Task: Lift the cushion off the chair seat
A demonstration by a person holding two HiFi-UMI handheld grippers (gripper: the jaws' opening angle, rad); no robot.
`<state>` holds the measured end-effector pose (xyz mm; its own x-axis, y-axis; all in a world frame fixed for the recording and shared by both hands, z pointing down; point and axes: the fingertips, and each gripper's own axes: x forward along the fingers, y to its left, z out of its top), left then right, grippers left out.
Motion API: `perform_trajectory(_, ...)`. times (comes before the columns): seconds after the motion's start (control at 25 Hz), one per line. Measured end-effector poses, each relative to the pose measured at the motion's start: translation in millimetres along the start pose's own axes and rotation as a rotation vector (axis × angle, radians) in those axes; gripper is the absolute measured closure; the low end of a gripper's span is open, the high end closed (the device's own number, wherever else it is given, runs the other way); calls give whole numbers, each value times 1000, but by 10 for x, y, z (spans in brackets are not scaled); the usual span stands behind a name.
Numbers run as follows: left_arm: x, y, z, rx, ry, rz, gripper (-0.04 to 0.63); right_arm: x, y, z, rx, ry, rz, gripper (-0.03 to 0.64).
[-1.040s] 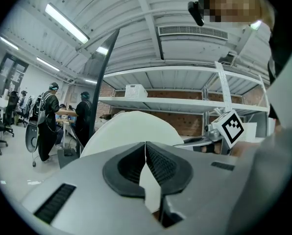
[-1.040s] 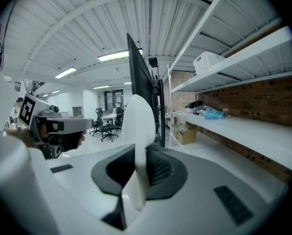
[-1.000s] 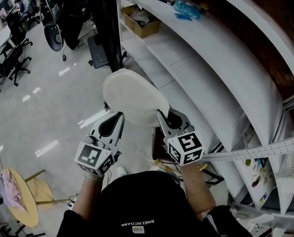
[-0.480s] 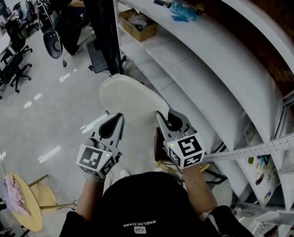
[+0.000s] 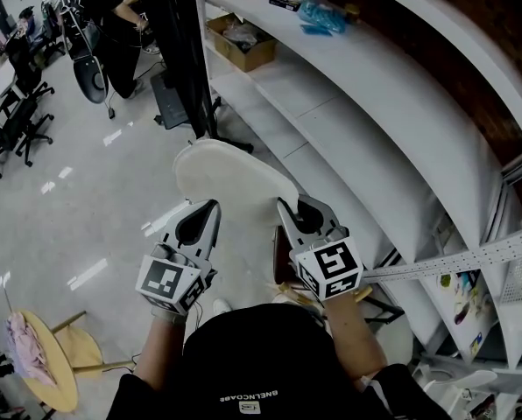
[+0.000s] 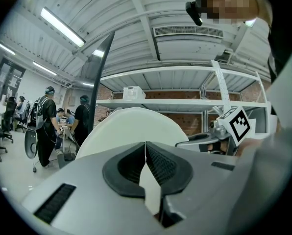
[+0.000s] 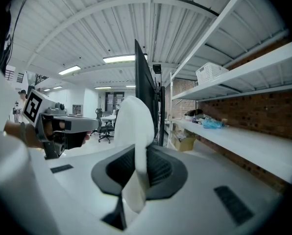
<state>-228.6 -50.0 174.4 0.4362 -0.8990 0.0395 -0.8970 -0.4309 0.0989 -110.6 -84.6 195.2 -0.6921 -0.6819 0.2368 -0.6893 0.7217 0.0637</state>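
White shelving (image 5: 375, 103) flanks the cushion (image 5: 235, 178), its near edge pinched by the closed left gripper (image 5: 210, 210) and right gripper (image 5: 286, 208), seemingly already lifted, so little remains.

Head view looks steeply down; both close gripper views, seemingly level, share the cushion (image 5: 230, 178).

Cushion (image 5: 235, 182) near rim hidden inside left gripper (image 5: 212, 206) and right gripper (image 5: 282, 205). Cardboard box (image 5: 240, 44) contents, top centre: too small to identify.
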Motion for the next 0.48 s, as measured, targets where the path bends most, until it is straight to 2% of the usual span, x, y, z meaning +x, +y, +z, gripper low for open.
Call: perform_trajectory(0.48,51,-34,-33,7,23,-6,580,-7,-57,-47,-7,18,-7,568)
